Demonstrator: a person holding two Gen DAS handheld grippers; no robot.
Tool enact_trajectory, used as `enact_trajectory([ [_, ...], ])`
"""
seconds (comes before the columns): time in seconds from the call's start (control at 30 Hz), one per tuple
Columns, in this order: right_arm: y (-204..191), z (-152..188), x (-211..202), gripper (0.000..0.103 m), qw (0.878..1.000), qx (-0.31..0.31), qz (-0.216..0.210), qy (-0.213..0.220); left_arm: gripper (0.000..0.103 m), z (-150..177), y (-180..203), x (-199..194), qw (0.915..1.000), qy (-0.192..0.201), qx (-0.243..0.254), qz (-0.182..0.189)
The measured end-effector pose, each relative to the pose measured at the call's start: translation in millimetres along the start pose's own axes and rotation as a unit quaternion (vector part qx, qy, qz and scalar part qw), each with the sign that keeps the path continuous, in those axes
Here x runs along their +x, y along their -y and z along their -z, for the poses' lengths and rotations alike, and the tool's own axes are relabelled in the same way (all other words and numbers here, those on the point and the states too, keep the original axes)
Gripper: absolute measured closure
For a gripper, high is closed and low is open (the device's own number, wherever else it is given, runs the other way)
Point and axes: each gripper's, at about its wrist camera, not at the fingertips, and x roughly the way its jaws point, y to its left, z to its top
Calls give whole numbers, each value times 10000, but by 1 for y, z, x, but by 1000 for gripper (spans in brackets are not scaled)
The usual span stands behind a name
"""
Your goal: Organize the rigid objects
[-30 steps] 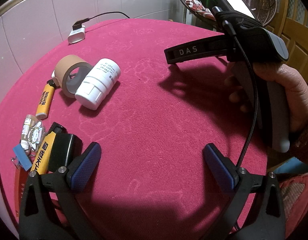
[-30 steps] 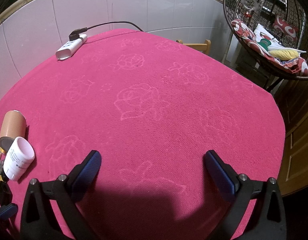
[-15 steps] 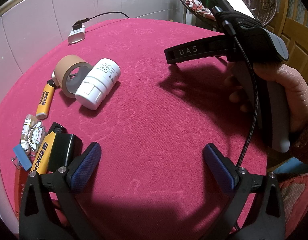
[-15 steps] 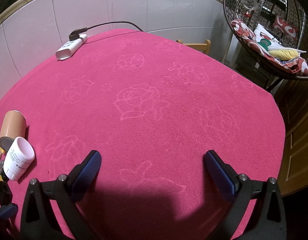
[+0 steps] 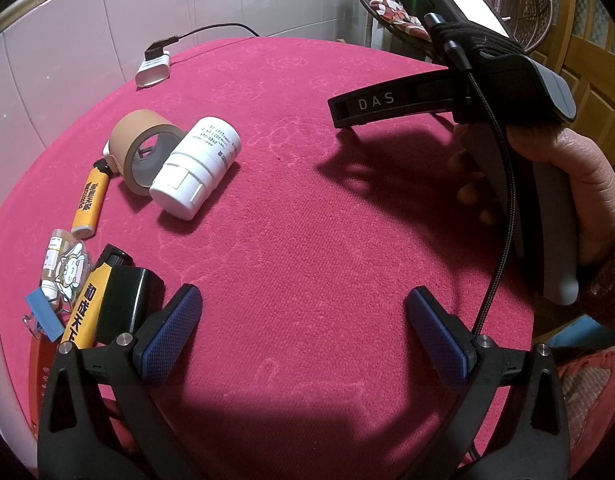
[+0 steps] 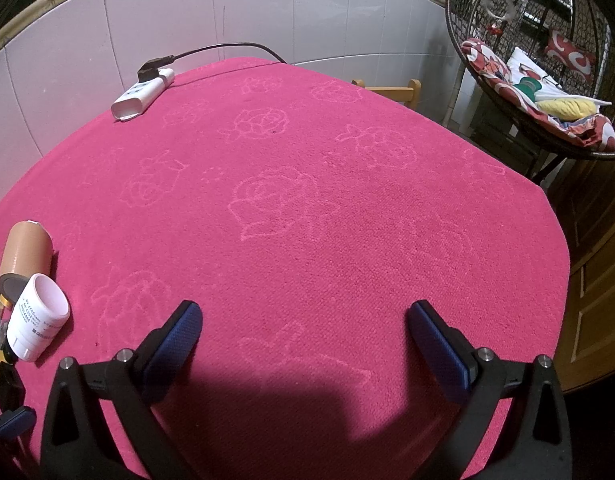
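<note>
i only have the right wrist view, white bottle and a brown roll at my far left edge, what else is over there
Observer: The left wrist view shows a yellow tube lying flat just beyond the brown tape roll, and the white bottle leans against that roll.
Operator: anything nearer the edge
Observer: Yes, a black box with a second yellow tube alongside it, right by the left gripper, whose jaws are wide open and empty.
Operator: can you see my gripper from there
Observer: Yes. The right gripper is open over bare cloth, and the left view shows the hand gripping its handle above the table.
</note>
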Motion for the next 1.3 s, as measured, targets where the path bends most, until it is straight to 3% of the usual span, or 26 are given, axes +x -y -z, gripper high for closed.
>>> enact_trajectory([
  [0.3,0,0,0,0,10000,0,1,-2,0,1,1,0,10000,2,-39,-27],
  [0.6,0,0,-1,0,10000,22,-38,14,0,4,2,-13,9974,-242,-544,-414],
  [0.67,3,1,-4,0,9998,88,-146,65,0,8,-3,-27,9964,-97,-664,-519],
  [0.77,17,4,-14,0,9965,427,-677,245,0,12,-14,-68,9926,395,-913,-692],
  [0.87,29,1,-32,0,9889,752,-1193,471,0,18,-34,-115,9819,1017,-1260,-980],
  [1.03,27,-11,-92,0,9684,657,-1868,1517,0,34,-70,-173,9482,1892,-1679,-1923],
  [1.17,13,-14,-136,0,9411,196,-2507,2259,0,46,-89,-190,9255,2165,-2054,-2330],
  [1.23,0,-15,-148,0,9298,-62,-2758,2434,0,47,-101,-186,9222,2106,-2242,-2345],
  [1.3,-18,-17,-151,0,9286,-407,-2814,2385,0,51,-102,-177,9234,1935,-2364,-2325],
])
